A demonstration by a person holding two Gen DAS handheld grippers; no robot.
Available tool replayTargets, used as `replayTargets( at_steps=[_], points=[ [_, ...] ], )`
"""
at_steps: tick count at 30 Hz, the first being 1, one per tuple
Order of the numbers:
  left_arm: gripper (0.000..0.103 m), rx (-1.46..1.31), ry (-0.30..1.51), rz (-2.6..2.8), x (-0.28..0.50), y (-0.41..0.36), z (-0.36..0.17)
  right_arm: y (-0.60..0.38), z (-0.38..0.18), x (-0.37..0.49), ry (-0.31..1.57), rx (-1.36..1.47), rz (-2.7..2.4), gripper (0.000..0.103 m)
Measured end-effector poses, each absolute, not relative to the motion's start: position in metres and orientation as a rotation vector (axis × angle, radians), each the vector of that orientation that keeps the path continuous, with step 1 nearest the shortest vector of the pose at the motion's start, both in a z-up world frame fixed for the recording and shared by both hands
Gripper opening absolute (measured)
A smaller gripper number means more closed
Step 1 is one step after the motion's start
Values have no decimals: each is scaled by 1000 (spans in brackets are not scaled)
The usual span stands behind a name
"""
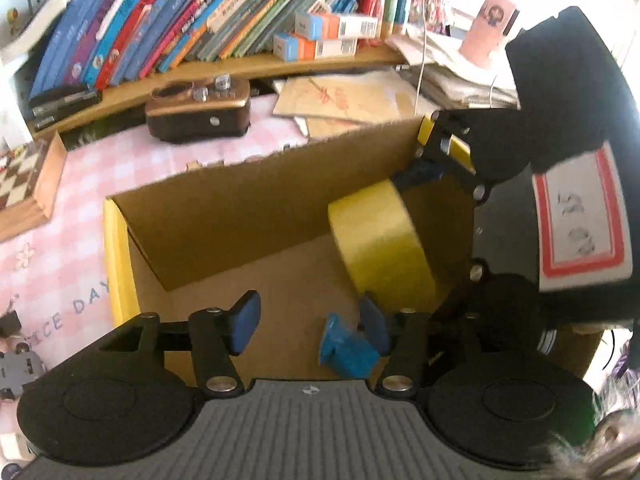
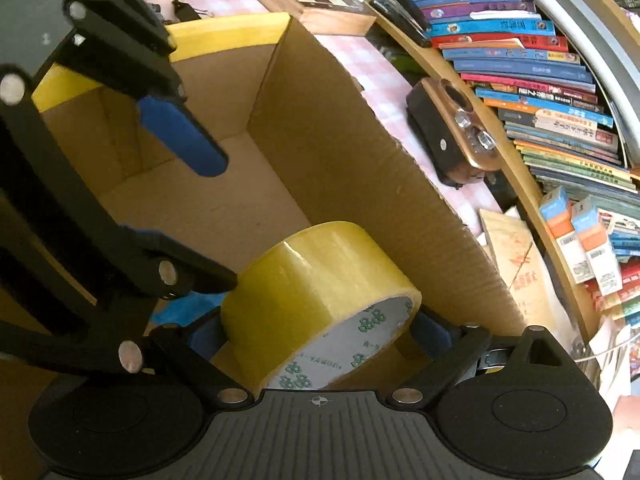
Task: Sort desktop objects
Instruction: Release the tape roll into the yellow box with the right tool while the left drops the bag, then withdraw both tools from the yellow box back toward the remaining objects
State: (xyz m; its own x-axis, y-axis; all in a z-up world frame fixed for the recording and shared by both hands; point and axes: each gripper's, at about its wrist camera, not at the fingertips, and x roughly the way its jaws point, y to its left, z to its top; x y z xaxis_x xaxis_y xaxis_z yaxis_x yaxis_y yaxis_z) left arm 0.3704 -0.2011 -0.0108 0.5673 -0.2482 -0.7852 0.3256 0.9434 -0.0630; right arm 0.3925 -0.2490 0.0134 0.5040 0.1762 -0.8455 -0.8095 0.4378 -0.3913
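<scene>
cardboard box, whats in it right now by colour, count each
yellow: 1, the tape roll, between the right claw's pads
blue: 1, a small blue object on the cardboard box floor by the open left claw
total: 2

Home study corner: desk w/ pink checked cloth [image 1: 168, 160], wooden shelf [image 1: 240, 66] crammed w/ kids' books [image 1: 160, 16], chessboard [image 1: 16, 184], paper piles [image 1: 460, 76].

Open floor along the left half of the cardboard box [image 1: 224, 216]; right half crowded by tape roll [image 1: 380, 248], small blue piece [image 1: 346, 350] and right gripper [image 1: 436, 172].
</scene>
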Motion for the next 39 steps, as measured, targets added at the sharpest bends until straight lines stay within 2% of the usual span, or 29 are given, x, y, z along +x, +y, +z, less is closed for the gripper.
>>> replayTargets(
  at_steps=[2,3,5,14,23,31,39],
  points=[
    [64,121,873,-335,365,-204,-7,-251,16,386,782,-929,708,98],
    [81,143,853,-316,362,-205,-6,-252,17,383,765,-939,705,98],
    [99,158,802,-279,354,-204,0,-257,23,376,718,-947,685,98],
    [102,60,635,-304,318,-183,34,-285,79,359,626,-672,564,99],
    [103,-47,498,-291,262,-155,64,-310,130,296,490,-308,406,99],
    [103,-51,411,-276,211,-132,75,-313,141,233,398,-153,252,99],
    [103,-92,425,-268,164,-98,66,-312,128,179,371,-22,94,102]
  ],
)
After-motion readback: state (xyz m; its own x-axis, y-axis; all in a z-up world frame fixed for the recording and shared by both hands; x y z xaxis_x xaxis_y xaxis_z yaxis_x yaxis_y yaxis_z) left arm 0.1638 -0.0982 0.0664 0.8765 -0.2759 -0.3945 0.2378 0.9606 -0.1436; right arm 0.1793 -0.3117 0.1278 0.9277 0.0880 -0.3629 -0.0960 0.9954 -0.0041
